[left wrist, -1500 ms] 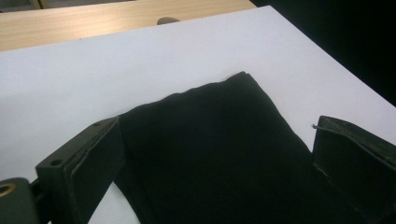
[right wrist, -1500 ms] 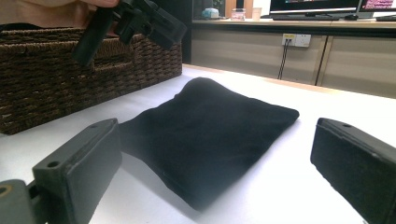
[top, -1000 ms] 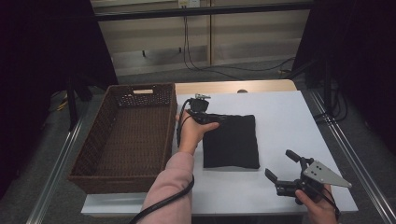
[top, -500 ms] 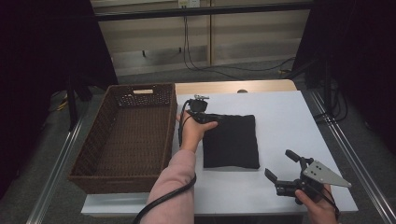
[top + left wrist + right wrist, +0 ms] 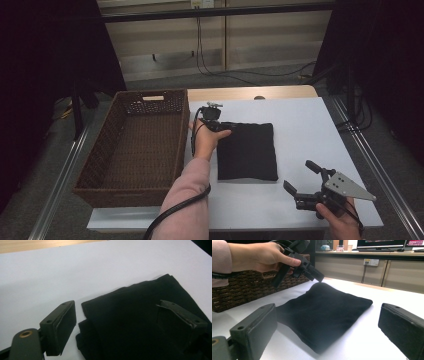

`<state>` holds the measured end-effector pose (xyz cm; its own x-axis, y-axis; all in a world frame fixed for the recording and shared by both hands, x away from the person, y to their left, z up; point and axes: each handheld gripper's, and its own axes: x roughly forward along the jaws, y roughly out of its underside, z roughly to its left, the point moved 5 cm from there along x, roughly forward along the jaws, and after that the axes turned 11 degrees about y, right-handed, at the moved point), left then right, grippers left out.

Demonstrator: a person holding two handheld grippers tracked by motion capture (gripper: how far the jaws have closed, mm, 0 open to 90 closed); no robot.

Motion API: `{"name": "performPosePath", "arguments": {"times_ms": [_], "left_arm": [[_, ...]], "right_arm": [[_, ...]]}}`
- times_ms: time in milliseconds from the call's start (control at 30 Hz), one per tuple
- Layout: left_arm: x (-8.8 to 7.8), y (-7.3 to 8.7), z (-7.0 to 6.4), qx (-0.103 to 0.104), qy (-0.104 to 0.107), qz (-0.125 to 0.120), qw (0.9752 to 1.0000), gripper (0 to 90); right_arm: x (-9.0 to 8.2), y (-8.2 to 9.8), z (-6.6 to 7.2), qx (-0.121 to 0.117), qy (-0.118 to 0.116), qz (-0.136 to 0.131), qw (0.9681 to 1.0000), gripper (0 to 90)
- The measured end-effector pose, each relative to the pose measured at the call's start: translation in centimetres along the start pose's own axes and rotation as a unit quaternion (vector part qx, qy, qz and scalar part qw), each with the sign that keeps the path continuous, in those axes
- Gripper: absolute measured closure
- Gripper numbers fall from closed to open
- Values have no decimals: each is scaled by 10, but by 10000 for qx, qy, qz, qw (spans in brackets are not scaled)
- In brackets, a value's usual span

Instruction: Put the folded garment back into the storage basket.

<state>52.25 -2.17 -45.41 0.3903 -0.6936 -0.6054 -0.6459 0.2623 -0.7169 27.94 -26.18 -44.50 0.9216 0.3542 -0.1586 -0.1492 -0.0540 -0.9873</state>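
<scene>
A black folded cloth [image 5: 247, 152] lies flat on the white table [image 5: 300, 125]. My left gripper [image 5: 218, 123] is at the cloth's far left corner, tilted down onto it. In the left gripper view its jaws [image 5: 116, 307] straddle that corner of the cloth [image 5: 140, 322]; they have just been closing, but the pads stand apart from the fabric. The right gripper view shows the left gripper [image 5: 318, 277] with its tips at the cloth [image 5: 329, 300]. My right gripper [image 5: 301, 176] rests low near the table's front right, open with nothing between its jaws [image 5: 329, 312].
A brown wicker basket [image 5: 150, 95] stands along the table's left side, close to the cloth and the left hand, and it also appears in the right gripper view [image 5: 242, 292]. A wooden strip [image 5: 250, 92] borders the far edge. White tabletop lies between the cloth and my right gripper.
My left gripper has sunk a little onto the cloth's far left corner. The right gripper and the cloth have stayed where they were.
</scene>
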Motion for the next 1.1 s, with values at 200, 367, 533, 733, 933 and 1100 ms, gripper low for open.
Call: {"name": "performPosePath", "arguments": {"times_ms": [200,367,533,733,933,1100], "left_arm": [[5,3,5,-42,-20,43,10000,171],[10,8,9,-53,-79,71,9999,183],[15,12,12,-34,-127,168,9998,188],[18,15,15,-26,-124,212,9997,190],[22,15,14,18,-135,275,9995,188],[25,17,14,-2,-157,349,9993,189]], "right_arm": [[0,0,0,-10,22,17,10000,18],[0,0,-1,-8,5,11,10000,18],[0,0,-1,20,8,2,10000,18],[0,0,-1,22,-4,-5,10000,18],[0,0,-1,54,-19,-18,10000,18],[0,-1,-1,62,-24,-30,10000,19]]}}
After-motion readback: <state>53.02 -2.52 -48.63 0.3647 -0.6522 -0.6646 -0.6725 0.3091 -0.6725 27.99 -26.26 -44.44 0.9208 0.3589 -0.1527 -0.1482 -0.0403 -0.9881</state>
